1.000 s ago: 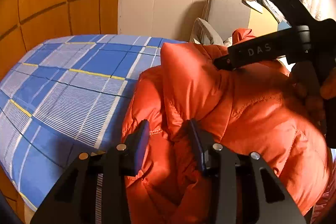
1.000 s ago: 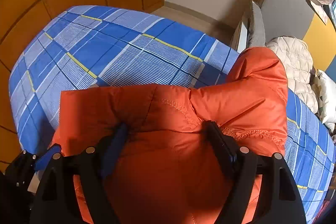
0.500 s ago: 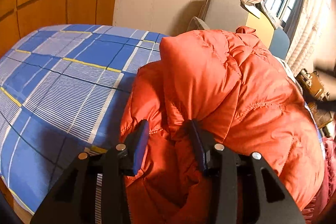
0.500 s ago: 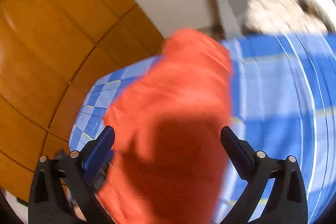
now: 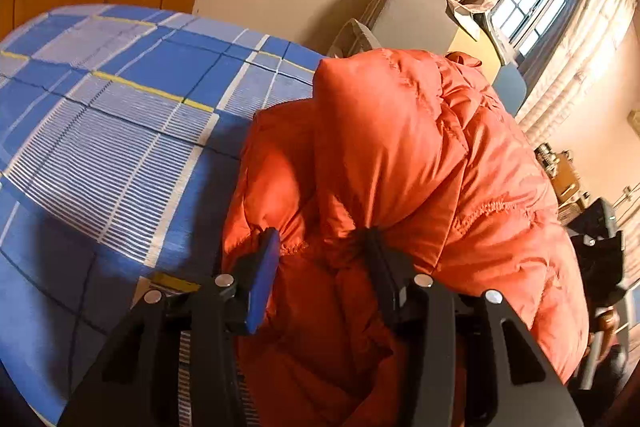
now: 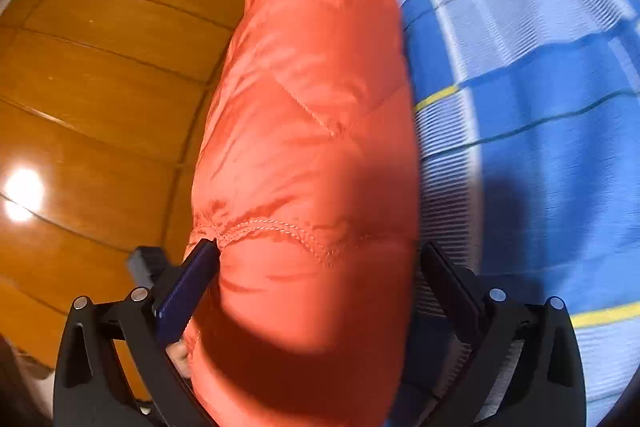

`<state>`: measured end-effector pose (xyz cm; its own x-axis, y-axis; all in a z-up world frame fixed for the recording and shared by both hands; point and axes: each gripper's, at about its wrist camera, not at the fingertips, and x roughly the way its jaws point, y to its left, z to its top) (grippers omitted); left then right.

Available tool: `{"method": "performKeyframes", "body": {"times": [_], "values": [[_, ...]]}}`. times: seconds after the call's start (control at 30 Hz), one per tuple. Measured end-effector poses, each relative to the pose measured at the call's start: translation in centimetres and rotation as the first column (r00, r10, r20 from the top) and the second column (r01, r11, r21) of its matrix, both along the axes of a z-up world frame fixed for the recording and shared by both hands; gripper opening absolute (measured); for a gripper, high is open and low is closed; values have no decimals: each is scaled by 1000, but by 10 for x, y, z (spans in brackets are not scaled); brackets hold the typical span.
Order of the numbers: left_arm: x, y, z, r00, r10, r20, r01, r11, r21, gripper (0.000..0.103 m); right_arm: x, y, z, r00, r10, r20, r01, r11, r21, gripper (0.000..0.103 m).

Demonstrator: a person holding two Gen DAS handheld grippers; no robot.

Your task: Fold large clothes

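- The right gripper (image 6: 320, 275) has just spread wide, releasing the puffy orange quilted jacket (image 6: 312, 131).
- The left gripper (image 5: 320, 259), loosening slightly, still pinches a bunched fold; that side awaits release.

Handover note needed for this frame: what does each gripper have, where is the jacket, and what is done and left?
Left gripper: jaws pinch a bunched fold of the orange jacket; they have just been opening a little, fabric between them.
Right gripper: jaws have just opened wide; the jacket bulges between them, one pad touching it, no grip.
Jacket: puffy heap at the edge of the blue plaid bed.
Done: jacket bundled over itself.
Left: flatten, tidy the fold, release.
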<state>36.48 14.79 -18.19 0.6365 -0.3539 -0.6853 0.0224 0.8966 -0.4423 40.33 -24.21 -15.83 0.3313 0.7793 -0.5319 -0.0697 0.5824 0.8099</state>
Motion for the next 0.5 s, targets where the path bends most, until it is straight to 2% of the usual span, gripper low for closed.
{"method": "performKeyframes", "body": {"times": [0.17, 0.3, 0.4, 0.5], "values": [[3, 10, -9, 1000, 9, -8, -10, 997, -82, 46, 8, 20, 2, 998, 58, 37, -58, 998, -20, 99], [3, 9, -8, 1000, 20, 1, -20, 992, -126, 43, 1, 20, 16, 992, 78, 103, -76, 997, -29, 70], [6, -5, 2, 1000, 5, 23, -2, 994, -107, 34, 1, 19, 27, 985, 100, 142, -93, 994, -53, 60], [13, -21, 12, 999, -26, 40, 30, 995, -95, 25, -5, 11, 41, 978, 94, 185, -84, 995, -59, 55]]}}
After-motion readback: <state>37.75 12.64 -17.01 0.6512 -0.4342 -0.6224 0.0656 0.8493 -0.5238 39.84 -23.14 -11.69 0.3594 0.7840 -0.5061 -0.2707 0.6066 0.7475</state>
